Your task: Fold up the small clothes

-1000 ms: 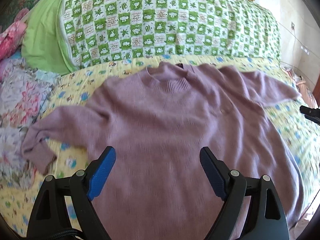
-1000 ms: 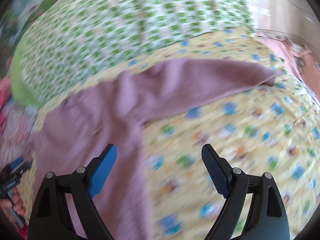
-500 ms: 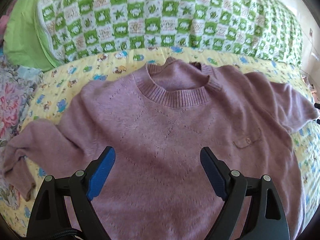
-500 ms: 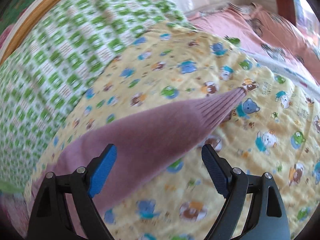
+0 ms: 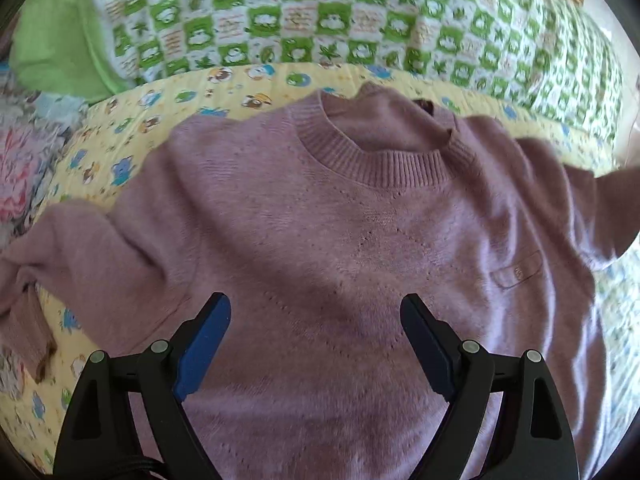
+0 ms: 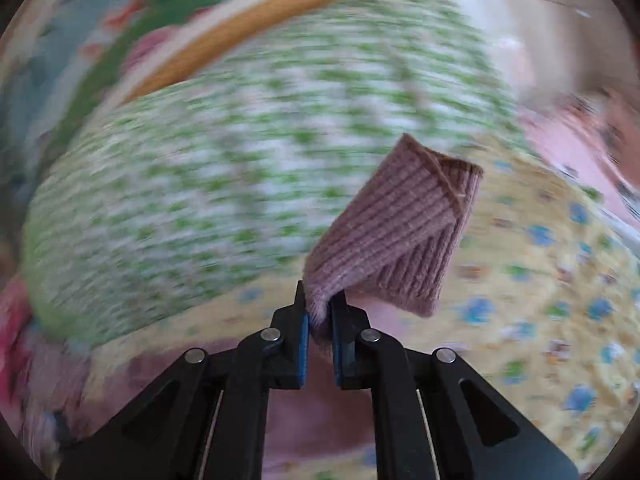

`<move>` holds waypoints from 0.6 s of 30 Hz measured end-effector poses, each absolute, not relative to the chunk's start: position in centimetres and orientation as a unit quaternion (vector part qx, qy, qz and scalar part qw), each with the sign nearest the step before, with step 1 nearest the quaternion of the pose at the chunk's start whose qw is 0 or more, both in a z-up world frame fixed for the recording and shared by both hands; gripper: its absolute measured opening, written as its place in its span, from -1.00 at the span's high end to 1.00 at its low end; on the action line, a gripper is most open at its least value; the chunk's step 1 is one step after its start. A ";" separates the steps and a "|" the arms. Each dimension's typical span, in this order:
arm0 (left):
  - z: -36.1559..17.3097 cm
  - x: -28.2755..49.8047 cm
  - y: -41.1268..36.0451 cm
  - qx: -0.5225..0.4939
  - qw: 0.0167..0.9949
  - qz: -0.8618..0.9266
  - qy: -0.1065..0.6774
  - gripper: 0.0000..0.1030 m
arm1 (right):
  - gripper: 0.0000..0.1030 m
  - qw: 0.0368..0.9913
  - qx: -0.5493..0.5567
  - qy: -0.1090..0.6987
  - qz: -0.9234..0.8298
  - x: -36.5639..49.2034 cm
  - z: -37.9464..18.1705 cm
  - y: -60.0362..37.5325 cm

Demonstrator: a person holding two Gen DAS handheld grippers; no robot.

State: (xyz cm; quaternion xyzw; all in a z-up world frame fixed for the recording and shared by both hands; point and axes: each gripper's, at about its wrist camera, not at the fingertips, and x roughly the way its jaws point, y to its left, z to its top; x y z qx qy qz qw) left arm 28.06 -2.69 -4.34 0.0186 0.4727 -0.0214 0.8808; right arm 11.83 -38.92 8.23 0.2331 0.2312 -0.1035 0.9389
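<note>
Sweater point(image 5: 328, 240): lies flat, front up, on the yellow cartoon-print bed cover point(image 5: 168, 96), collar point(image 5: 376, 160) toward the green checked quilt point(image 5: 320, 16), hem toward the left gripper.
Sleeve cuff point(image 6: 404, 232): the right sleeve's ribbed end, pinched and lifted clear of the bed in the right gripper point(image 6: 319, 320); its jaws have just been closing and now press on the knit.
Key relation: the body of the sweater lies to the left of the lifted cuff, so the sleeve's long axis probably has to swing inward across the chest.
Other sleeve point(image 5: 52, 264): spread outward on the left side, cuff bent near the bed edge, untouched.
Left gripper point(image 5: 316, 340): spread wide, nothing between its jaws, tilted down over the lower middle of the sweater; nearer to the hem and the left sleeve.
Right hand pose: angled slightly downward; the view is blurred.
</note>
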 end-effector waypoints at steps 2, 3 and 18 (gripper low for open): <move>-3.6 27.5 -2.4 0.009 0.883 -0.023 0.469 -0.69 | 0.80 0.945 0.212 0.246 -0.029 14.2 8.7 -33.1; -3.2 27.1 -2.1 0.002 0.884 -0.026 0.467 -0.69 | 0.80 0.944 0.206 0.257 0.004 15.3 8.5 -30.5; -5.7 27.8 -1.3 -0.074 0.848 -0.044 0.523 -0.71 | -0.02 0.875 0.251 0.408 0.070 16.3 -0.8 -23.3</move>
